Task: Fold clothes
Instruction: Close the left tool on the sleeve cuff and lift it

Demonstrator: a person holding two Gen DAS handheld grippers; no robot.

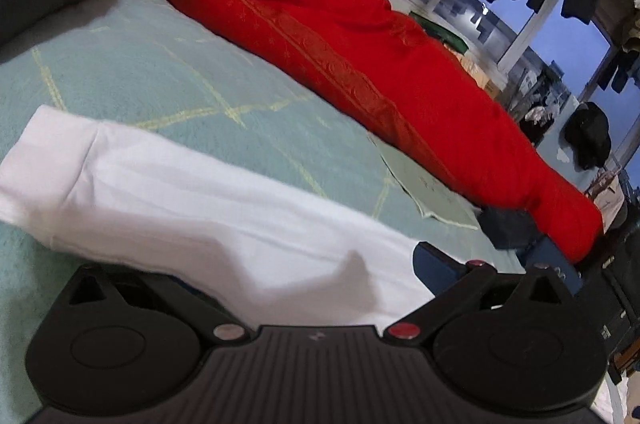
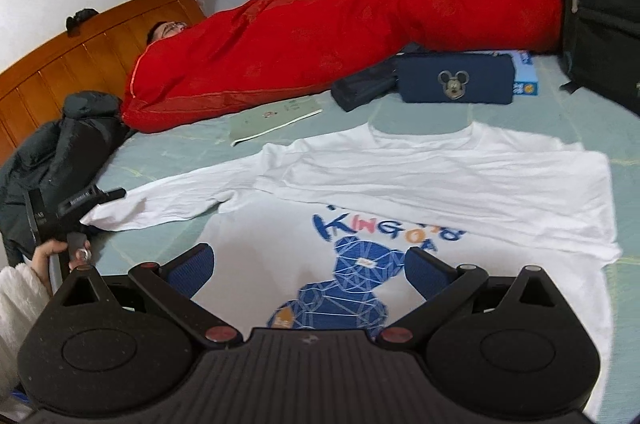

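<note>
White long-sleeved T-shirt [image 2: 400, 184] lies spread on the bed beneath the wide-spread right gripper [image 2: 308, 268]; left gripper [image 2: 102, 198] touches its sleeve cuff, grip unclear

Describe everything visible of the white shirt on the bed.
The white shirt is a long-sleeved cotton-looking top lying flat on the pale green bedsheet, printed with a blue geometric bear and coloured lettering. One sleeve is already folded across the chest; the other stretches out to the left gripper, which meets its cuff. The right gripper hovers open over the print.
</note>
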